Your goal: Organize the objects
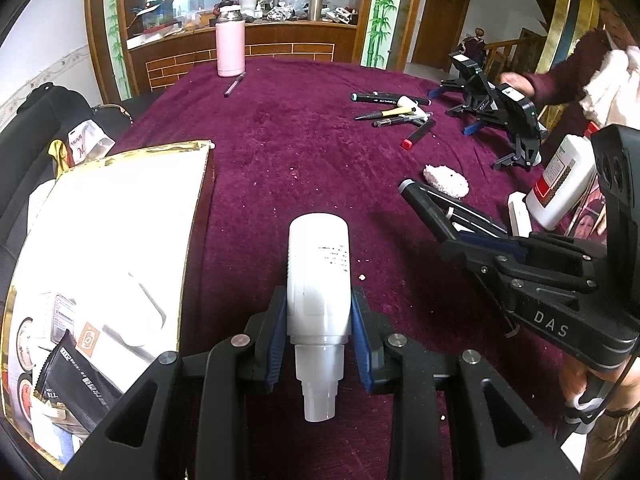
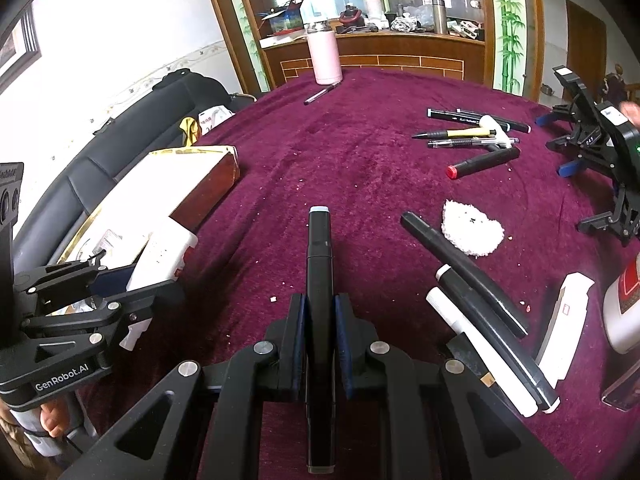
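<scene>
My left gripper (image 1: 319,336) is shut on a white plastic bottle (image 1: 319,272), cap end toward the camera, above the maroon tablecloth (image 1: 304,152). Just left of it lies an open gold-edged box (image 1: 120,216) holding packets and small items. My right gripper (image 2: 320,340) is shut on a black marker (image 2: 319,280) with a pale grey cap pointing away. In the left wrist view the right gripper (image 1: 416,196) shows at the right, the marker sticking out. In the right wrist view the left gripper (image 2: 124,280) shows at the left with the white bottle (image 2: 164,260) over the box (image 2: 188,172).
Loose pens and markers (image 2: 476,136) lie at the far right, more markers (image 2: 480,320) near right, with a white fluffy pad (image 2: 472,232). A pink flask (image 1: 230,44) stands at the far edge. Two spare grippers (image 1: 504,108) sit at the right beside a person's hand. A large white bottle (image 1: 560,180) lies near right.
</scene>
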Motion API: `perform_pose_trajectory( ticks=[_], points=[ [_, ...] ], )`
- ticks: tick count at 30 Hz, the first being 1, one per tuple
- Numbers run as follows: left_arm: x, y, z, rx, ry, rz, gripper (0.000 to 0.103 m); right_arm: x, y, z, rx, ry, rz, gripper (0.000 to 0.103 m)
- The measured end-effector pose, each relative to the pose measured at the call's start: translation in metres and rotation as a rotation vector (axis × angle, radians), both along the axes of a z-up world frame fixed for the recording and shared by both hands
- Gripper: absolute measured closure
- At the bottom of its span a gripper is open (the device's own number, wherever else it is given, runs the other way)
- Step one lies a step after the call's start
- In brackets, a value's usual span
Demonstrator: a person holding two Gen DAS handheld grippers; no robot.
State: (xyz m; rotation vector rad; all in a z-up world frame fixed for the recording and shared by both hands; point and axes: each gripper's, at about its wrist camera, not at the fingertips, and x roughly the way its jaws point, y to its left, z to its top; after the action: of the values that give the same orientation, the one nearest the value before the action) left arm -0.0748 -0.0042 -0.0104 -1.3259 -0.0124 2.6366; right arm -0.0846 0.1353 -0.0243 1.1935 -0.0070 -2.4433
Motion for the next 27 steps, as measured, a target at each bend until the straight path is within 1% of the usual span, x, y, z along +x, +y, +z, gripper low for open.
perform_pose_trajectory(
  ticks=[15,27],
  points=[
    [0.002,-0.012,0.008,0.012,0.021,0.019,0.074,0.000,-0.006,0.004,0.000,0.008,0.008,0.088],
    [0.003,-0.021,0.009,0.025,0.022,0.035,0.074,-0.001,-0.012,0.002,0.005,0.006,0.019,0.087]
  ],
)
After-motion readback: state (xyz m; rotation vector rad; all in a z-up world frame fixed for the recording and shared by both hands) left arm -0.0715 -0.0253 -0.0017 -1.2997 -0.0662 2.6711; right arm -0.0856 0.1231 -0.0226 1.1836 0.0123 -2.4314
